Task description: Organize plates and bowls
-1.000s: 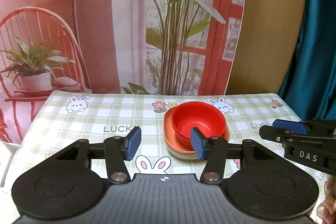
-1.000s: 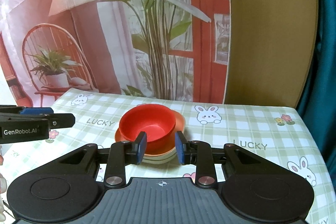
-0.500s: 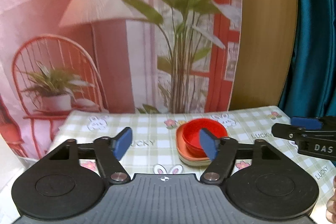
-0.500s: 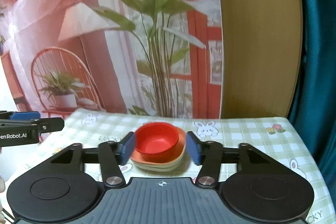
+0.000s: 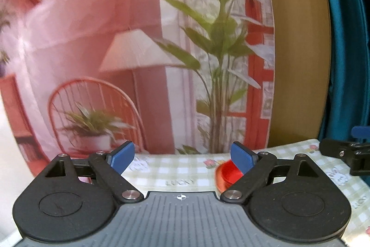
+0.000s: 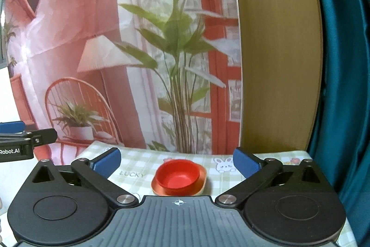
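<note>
Presently: right gripper (image 6: 177, 162) and left gripper (image 5: 182, 156), jaws just opened wide with nothing between them, both held clear above the red bowl (image 6: 177, 175) nested on stacked orange plates (image 6: 203, 184) on the checked bunny-print tablecloth (image 6: 138, 162).

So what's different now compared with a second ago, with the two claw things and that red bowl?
Both have pulled back and up from the red bowl, which now looks smaller and farther off. The right gripper and the left gripper have just been opening their jaws wide; nothing is between either pair. Unchanged: the bowl sits on the orange plate on the checked tablecloth.
</note>
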Motion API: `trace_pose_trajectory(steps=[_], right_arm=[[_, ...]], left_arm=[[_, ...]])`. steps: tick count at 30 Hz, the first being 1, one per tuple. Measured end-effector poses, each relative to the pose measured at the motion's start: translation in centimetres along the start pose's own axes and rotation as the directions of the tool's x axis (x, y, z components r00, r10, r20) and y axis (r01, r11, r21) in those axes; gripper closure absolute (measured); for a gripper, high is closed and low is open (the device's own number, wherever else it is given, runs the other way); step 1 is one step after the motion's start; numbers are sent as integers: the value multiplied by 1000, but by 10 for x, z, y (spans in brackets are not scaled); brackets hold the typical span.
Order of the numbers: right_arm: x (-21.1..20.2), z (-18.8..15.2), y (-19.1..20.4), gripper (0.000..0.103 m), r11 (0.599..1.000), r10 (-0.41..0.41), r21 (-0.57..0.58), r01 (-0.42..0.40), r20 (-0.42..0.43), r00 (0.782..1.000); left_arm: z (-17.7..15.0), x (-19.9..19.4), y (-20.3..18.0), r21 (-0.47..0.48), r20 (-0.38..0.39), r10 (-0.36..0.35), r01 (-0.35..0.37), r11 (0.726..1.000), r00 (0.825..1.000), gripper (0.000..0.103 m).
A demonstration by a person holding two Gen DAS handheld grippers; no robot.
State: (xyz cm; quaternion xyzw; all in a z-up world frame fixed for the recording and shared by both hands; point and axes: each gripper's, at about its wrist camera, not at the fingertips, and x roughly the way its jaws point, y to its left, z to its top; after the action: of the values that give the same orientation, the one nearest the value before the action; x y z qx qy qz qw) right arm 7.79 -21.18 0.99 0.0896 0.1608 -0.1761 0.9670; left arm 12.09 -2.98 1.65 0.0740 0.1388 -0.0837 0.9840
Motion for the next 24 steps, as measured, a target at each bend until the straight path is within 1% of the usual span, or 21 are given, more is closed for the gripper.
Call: trace_pose_trajectory(steps=[2, 5, 8, 11, 13, 16, 21, 24], right_arm=[[-7, 3, 2, 0, 1000, 1, 8, -1, 6, 1000], [-18, 6, 3, 0, 1000, 4, 22, -4, 13, 1000], [-28, 9, 5, 0, 1000, -25, 17, 25, 33, 999], [-37, 11, 7, 0, 999, -38, 7, 38, 47, 998], [-42, 12, 7, 0, 999, -35, 12, 35, 54, 998], [-47, 12, 6, 0, 999, -30, 17, 29, 62, 998], [-49, 10, 4, 0, 999, -30, 19, 29, 61, 998], [-52, 9, 2, 0, 999, -31, 27, 29, 61, 998]], left_arm=[[3, -10, 2, -1, 20, 0, 0, 1000, 1000, 11], [8, -25, 7, -24, 33, -27, 28, 999, 999, 11], [12, -36, 7, -10, 42, -42, 42, 999, 998, 11], [13, -44, 5, -10, 53, -25, 25, 1000, 998, 11], [13, -52, 5, -35, 57, -13, 15, 999, 998, 11], [12, -58, 7, -70, 47, -20, 23, 997, 999, 11], [9, -60, 2, -58, 52, 2, 1, 998, 999, 11], [8, -62, 3, -60, 52, -3, 6, 998, 999, 11]])
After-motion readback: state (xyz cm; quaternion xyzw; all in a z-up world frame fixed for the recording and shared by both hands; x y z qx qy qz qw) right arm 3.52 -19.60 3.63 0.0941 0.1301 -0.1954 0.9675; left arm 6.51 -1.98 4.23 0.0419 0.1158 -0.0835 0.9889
